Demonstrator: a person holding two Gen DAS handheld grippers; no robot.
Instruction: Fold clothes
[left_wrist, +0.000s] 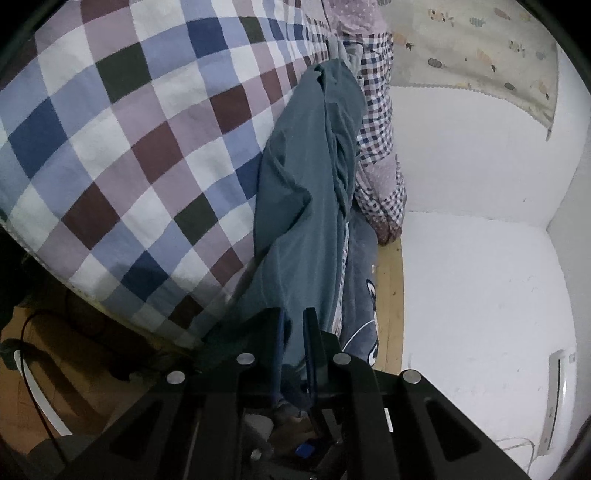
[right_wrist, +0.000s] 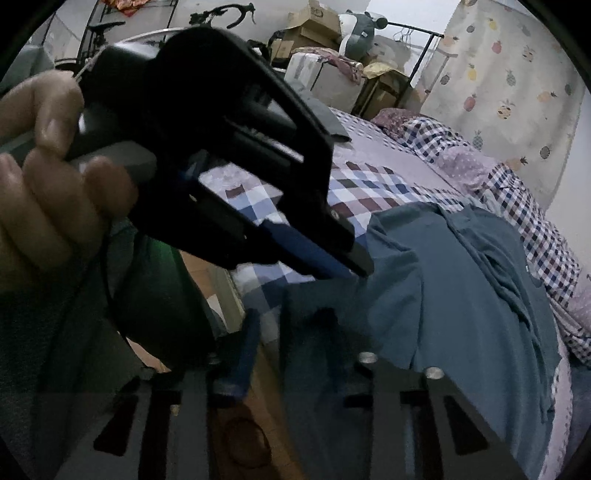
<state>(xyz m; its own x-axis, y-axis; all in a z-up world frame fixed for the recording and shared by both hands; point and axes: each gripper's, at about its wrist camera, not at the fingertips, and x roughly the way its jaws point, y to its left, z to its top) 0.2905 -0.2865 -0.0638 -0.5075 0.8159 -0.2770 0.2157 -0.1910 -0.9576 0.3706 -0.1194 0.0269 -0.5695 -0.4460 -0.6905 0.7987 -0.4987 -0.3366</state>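
the left gripper (left_wrist: 293, 332) is clamped narrow on the hem of the teal garment (left_wrist: 306, 192), which stretches ahead of it over the checked bedspread (left_wrist: 122, 147); the right gripper (right_wrist: 284, 332) appears parted, blurred, beside the cloth; the second corner should be pinched before lifting taut.

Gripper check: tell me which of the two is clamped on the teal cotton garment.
The left gripper: its blue-padded jaws pinch the teal cotton garment's edge. The right gripper differs, its jaws standing apart, gripping nothing.
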